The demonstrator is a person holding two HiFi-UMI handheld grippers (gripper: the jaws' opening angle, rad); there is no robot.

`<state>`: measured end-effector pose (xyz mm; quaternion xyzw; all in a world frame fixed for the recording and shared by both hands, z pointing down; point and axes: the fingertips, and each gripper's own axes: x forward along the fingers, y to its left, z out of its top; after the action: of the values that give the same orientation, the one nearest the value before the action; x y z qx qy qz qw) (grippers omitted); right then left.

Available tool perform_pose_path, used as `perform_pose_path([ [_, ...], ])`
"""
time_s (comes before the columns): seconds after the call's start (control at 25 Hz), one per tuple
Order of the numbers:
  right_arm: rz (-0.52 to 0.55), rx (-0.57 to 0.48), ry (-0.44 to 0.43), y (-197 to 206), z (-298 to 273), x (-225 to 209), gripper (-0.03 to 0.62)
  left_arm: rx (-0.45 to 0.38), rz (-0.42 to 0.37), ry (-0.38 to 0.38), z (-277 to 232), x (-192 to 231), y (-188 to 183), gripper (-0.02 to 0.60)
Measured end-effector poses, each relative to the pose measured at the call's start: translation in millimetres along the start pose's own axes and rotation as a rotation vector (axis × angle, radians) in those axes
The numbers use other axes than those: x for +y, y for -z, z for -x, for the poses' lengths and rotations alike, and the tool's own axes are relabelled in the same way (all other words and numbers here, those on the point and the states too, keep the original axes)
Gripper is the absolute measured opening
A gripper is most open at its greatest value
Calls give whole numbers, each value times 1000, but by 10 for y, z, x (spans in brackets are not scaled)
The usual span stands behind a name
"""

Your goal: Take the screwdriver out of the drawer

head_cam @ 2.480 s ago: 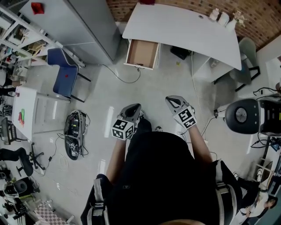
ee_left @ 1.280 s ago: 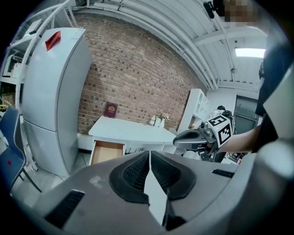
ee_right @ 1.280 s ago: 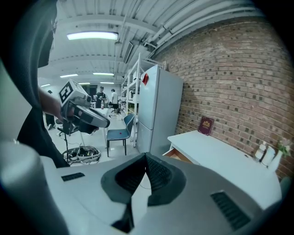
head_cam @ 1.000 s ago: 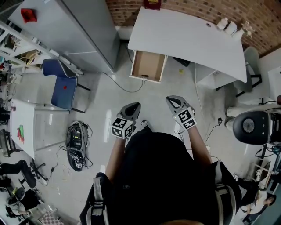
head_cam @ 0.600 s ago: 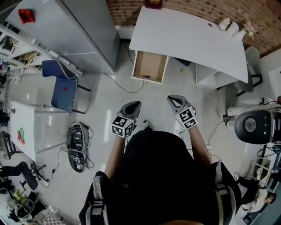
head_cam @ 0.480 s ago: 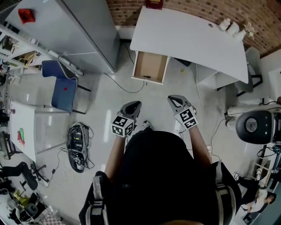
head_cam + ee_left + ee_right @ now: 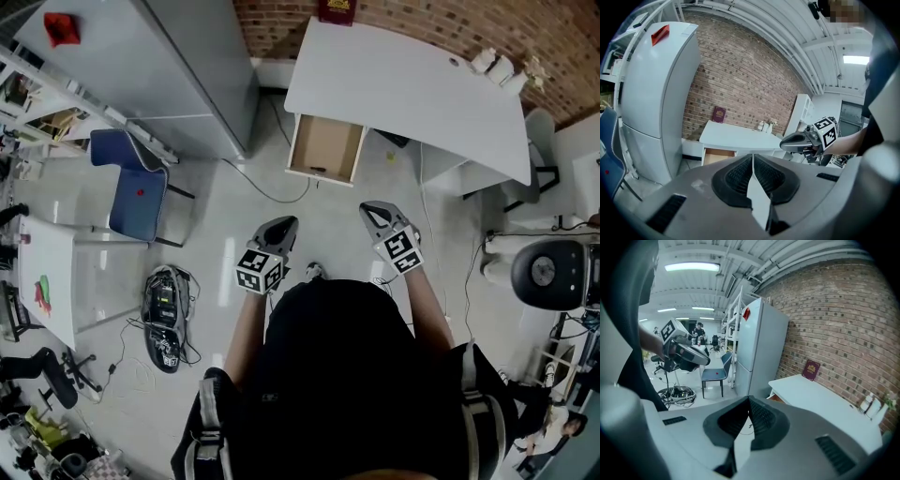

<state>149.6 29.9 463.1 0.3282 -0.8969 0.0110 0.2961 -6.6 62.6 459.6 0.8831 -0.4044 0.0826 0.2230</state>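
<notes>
Desk drawer (image 7: 325, 148) slightly nearer now.

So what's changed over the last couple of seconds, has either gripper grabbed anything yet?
The person has moved a little nearer the desk: it and the open drawer now sit lower and further right in the head view. Nothing was taken hold of or let go. The left gripper and right gripper are held out in front as before, jaws shut and empty. The drawer was already open.

bright ceiling lights, sharp frames, fisheye-warped edges.
</notes>
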Motion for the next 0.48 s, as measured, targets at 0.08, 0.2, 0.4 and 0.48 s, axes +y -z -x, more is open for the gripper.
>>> perform_pose_path([
  [0.08,6,5,-3,-17,-33,7,55,-10,9,-6,17,50,-2,23],
  [0.2,22,13,-8,-45,-92,31,55,-15,22,-11,35,110,24,23],
  [0.4,50,24,-21,-73,-141,67,55,-25,36,-17,59,149,45,23],
  [0.48,57,24,-24,-94,-152,79,55,-31,37,-24,81,169,31,23],
])
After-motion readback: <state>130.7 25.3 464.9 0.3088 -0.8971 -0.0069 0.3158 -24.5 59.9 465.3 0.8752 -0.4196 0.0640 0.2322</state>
